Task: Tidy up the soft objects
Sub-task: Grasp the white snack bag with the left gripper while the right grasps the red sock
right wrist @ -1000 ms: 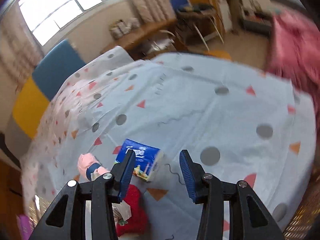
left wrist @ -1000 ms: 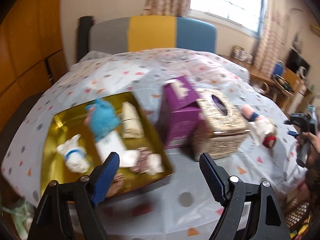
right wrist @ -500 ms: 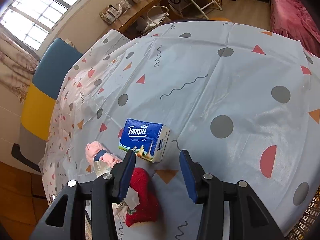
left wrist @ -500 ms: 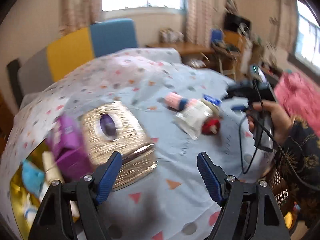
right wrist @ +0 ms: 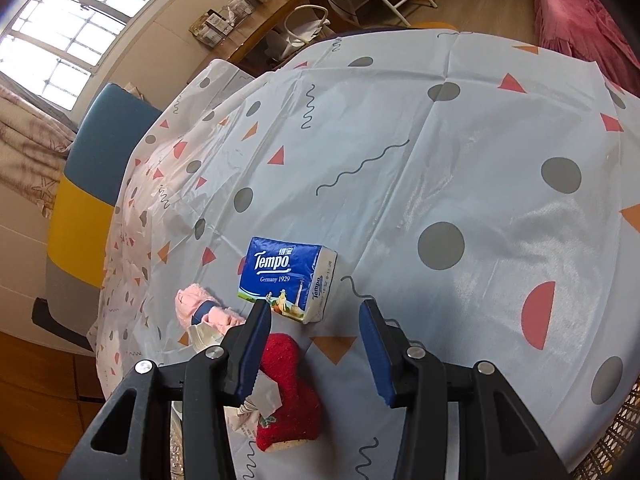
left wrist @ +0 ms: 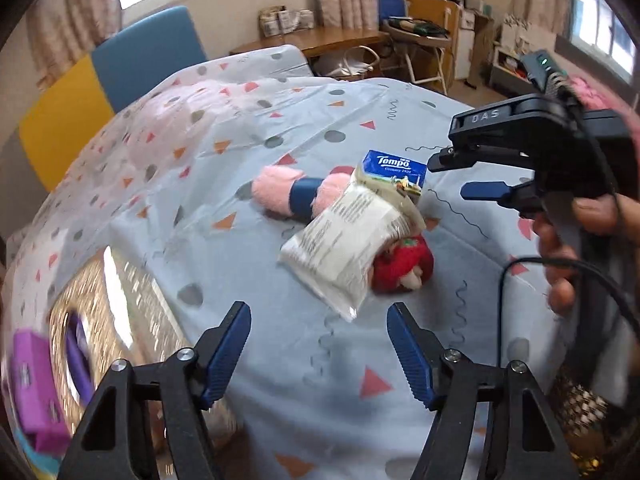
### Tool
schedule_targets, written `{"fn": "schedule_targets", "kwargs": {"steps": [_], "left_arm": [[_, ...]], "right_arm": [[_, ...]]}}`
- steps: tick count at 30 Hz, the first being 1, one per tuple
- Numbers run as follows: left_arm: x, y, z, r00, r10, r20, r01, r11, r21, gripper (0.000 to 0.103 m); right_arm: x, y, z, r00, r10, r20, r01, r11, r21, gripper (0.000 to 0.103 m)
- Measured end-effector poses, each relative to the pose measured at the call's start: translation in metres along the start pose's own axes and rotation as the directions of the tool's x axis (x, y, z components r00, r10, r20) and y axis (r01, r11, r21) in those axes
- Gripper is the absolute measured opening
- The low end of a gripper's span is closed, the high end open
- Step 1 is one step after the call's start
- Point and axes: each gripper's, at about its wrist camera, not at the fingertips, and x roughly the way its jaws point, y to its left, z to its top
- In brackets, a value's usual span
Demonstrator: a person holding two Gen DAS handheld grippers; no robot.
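Jaws of the left gripper (left wrist: pixel 319 350): apart, just been closing, nothing between them. Jaws of the right gripper (right wrist: pixel 315 350): partly open, empty, hovering over the tablecloth (right wrist: pixel 460 152). Soft items, clustered mid-frame in the left wrist view: blue tissue pack (left wrist: pixel 394 170); pink plush roll with blue band (left wrist: pixel 298 196); white plastic-wrapped packet (left wrist: pixel 348 242) lying over a red plush toy (left wrist: pixel 406 266). Lower left, blurred: woven tissue box (left wrist: pixel 116 300), purple box (left wrist: pixel 34 388). Right edge: a hand (left wrist: pixel 576 240) holding the right gripper.

A patterned tablecloth (right wrist: pixel 460 128) bears a blue tissue pack (right wrist: pixel 290 278), pink sock (left wrist: pixel 280 192), white packet (left wrist: pixel 344 242) and red sock (right wrist: pixel 294 392).
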Motion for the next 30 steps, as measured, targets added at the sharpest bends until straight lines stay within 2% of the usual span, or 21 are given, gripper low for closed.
{"fn": "schedule_targets", "kwargs": {"steps": [3,9,10,16,18,19,21,22,23,25,27,30], "left_arm": [[0.018,-0.004,0.01,1.0,0.019,-0.023,-0.018,0.999,0.05,0.072],[0.044,-0.013,0.025,0.999,0.015,-0.035,-0.011,0.993,0.114,0.085],[0.048,-0.014,0.028,0.999,0.026,-0.026,-0.023,0.992,0.126,0.085],[0.076,-0.017,0.046,0.999,-0.007,-0.035,0.011,0.991,0.134,0.085],[0.089,-0.015,0.047,0.997,-0.037,-0.066,0.044,0.993,0.107,0.085],[0.093,-0.012,0.047,0.995,-0.056,-0.077,0.063,0.995,0.084,0.078],[0.097,-0.006,0.045,0.992,-0.091,-0.091,0.092,0.996,0.013,0.073],[0.094,-0.003,0.043,0.989,-0.127,-0.08,0.125,0.992,-0.026,0.058],[0.091,-0.002,0.041,0.987,-0.145,-0.075,0.142,0.989,-0.046,0.056],[0.085,0.0,0.034,0.987,-0.137,-0.082,0.13,0.988,-0.08,0.054],[0.077,0.005,0.022,0.983,-0.172,-0.069,0.161,0.977,-0.142,0.054],[0.065,0.006,0.001,0.987,-0.142,-0.08,0.126,0.976,-0.177,0.054]], "right_arm": [[0.001,-0.002,0.0,1.0,0.008,-0.008,-0.008,1.0,0.01,0.046],[-0.002,-0.004,0.001,0.999,0.033,-0.003,-0.033,0.999,0.032,0.046],[-0.002,-0.005,0.001,0.999,0.038,-0.004,-0.038,0.999,0.039,0.046],[0.0,-0.007,0.001,0.999,0.049,-0.014,-0.048,0.997,0.057,0.046],[0.001,-0.008,0.001,0.998,0.055,-0.019,-0.054,0.996,0.064,0.046],[0.001,-0.009,0.001,0.999,0.052,-0.018,-0.05,0.996,0.067,0.046],[0.001,-0.01,0.002,0.998,0.052,-0.019,-0.051,0.996,0.076,0.046],[0.002,-0.011,0.002,0.998,0.053,-0.018,-0.052,0.995,0.082,0.046],[0.002,-0.011,0.002,0.999,0.052,-0.017,-0.05,0.995,0.085,0.046],[0.001,-0.012,0.003,0.999,0.051,-0.013,-0.049,0.995,0.083,0.046],[0.001,-0.012,0.003,0.999,0.043,-0.013,-0.042,0.996,0.083,0.046],[0.006,-0.012,0.003,0.999,0.039,-0.034,-0.036,0.996,0.078,0.046]]}}
